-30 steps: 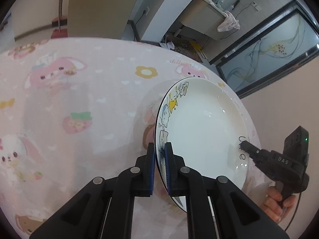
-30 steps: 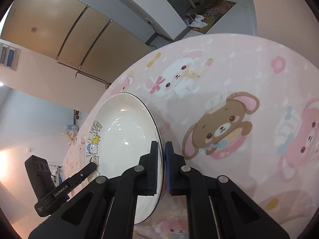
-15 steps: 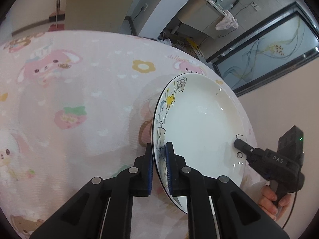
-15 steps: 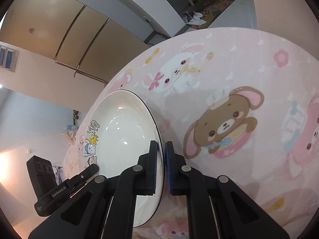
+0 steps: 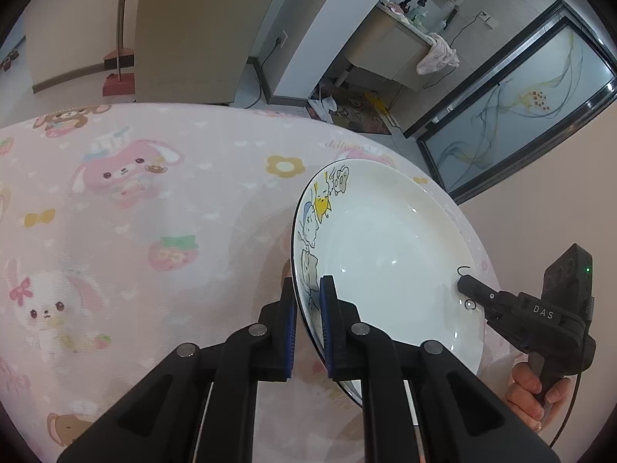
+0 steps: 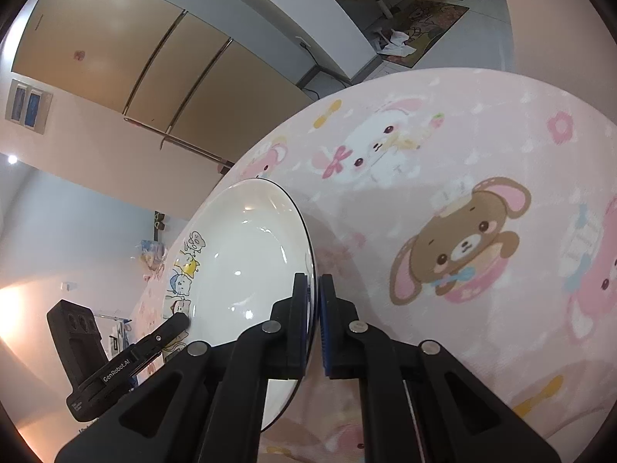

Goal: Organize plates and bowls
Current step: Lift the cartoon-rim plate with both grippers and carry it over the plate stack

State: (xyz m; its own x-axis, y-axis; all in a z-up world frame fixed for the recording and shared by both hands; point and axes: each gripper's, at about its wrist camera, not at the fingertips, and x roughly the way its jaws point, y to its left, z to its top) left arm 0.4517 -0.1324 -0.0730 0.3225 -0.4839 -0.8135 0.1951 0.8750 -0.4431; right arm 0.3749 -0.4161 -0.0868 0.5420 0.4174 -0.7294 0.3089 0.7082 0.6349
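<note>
Left wrist view shows the left gripper [image 5: 308, 301] pinched on the cartoon-printed rim of the white plate [image 5: 389, 254], which hangs tilted above the pink tablecloth [image 5: 154, 200]. Opposite, the right gripper [image 6: 313, 297] clamps the plain rim, a hand [image 5: 534, 389] visible beneath it. Carrying it well, I'd say, means moving both grips together at one height, since any twist between them could pry the thin rim loose.

Hidden and cut-off parts

The plate [image 5: 389, 254] has its near rim covered by the left gripper [image 5: 308, 332]; the hand [image 5: 536, 389] shows only its fingers; the tablecloth [image 6: 462, 177] runs past the frame.
</note>
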